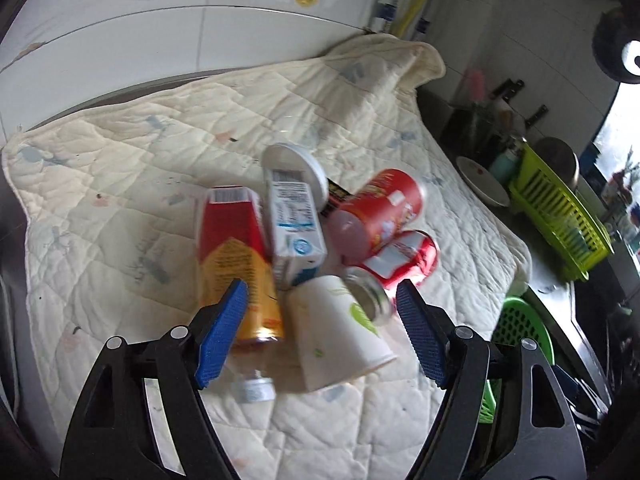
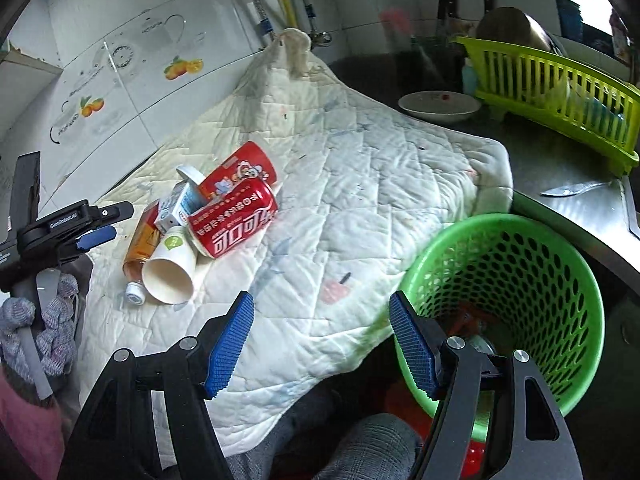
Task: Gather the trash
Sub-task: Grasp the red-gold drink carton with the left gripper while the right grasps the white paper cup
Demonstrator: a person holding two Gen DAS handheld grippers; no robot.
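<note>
**Kid:** Right up close, what do you see?

**Helper:** Close up, the left gripper (image 1: pixel 320 332) is spread wide with nothing in it. Its blue pads (image 1: pixel 224 336) touch nothing. A white paper cup (image 1: pixel 340 332) lies on its side under the gap between them. A small bottle cap end (image 1: pixel 256 388) shows beside it.

**Kid:** And the other one?

**Helper:** The right gripper (image 2: pixel 320 340) is spread wide too, and holds nothing. It hangs over the near edge of the quilted cloth (image 2: pixel 360 200). Just beside it stands a green basket (image 2: pixel 560 320) with holes. Something red and something shiny sit at the bottom, but I cannot tell what.

**Kid:** Where is the trash?

**Helper:** A bit farther, in a heap on the cloth. An orange drink bottle (image 1: pixel 236 264) lies next to a white milk carton (image 1: pixel 296 228). A red soda can (image 2: pixel 234 222) leans on the cup. Behind it lies a red tube (image 1: pixel 380 208).

**Kid:** And far away?

**Helper:** A white bowl (image 2: pixel 440 106) and a yellow-green dish rack (image 2: pixel 560 92) sit on the dark surface (image 2: pixel 560 176).
</note>
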